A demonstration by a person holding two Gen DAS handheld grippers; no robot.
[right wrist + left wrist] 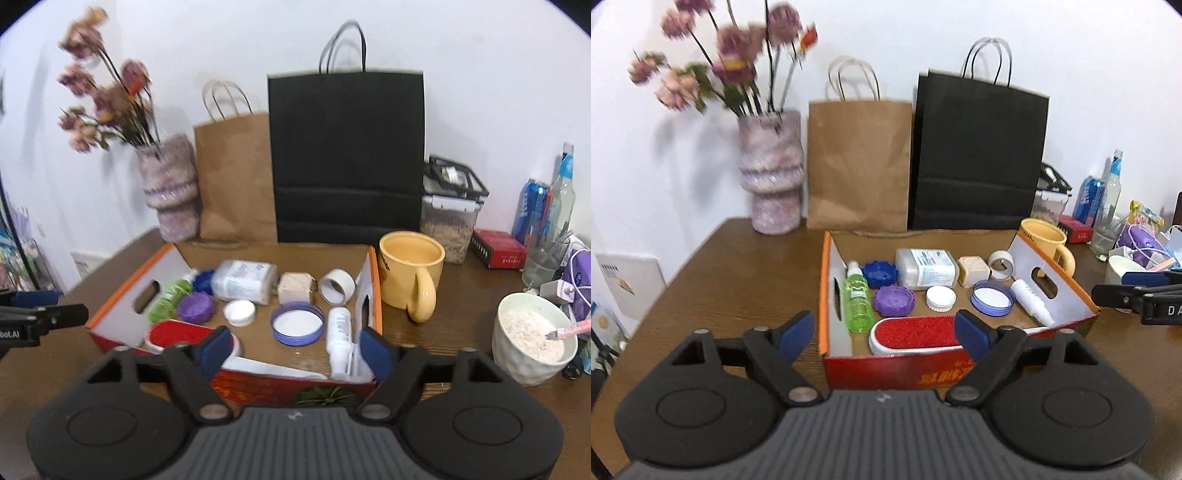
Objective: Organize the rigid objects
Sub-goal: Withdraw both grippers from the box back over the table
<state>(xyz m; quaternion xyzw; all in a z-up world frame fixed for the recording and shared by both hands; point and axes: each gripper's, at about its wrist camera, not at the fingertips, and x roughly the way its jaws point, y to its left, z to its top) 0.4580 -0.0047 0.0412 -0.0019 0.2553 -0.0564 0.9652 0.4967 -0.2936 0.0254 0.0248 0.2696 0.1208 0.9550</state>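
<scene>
A red and orange cardboard box (pixel 827 280) (pixel 376 295) sits on the wooden table. In it lie a red lint brush (pixel 912 332), a green spray bottle (pixel 857 299), blue (pixel 881 273) and purple (pixel 894 300) lids, a white lid (pixel 940 297), a blue-rimmed lid (pixel 993 297), a clear jar (pixel 925 267), a beige cube (pixel 973 270), a tape roll (pixel 1001 264) and a white tube (pixel 1032 297). My left gripper (pixel 884 338) is open and empty above the box's near wall. My right gripper (pixel 297 350) is open and empty over the box's near right part.
A yellow mug (pixel 412 275) stands right of the box. Behind are a brown bag (pixel 858 166), a black bag (pixel 979 155) and a flower vase (pixel 772 173). A white bowl with powder (pixel 532 338), a glass, cans and a food container (pixel 448 218) crowd the right.
</scene>
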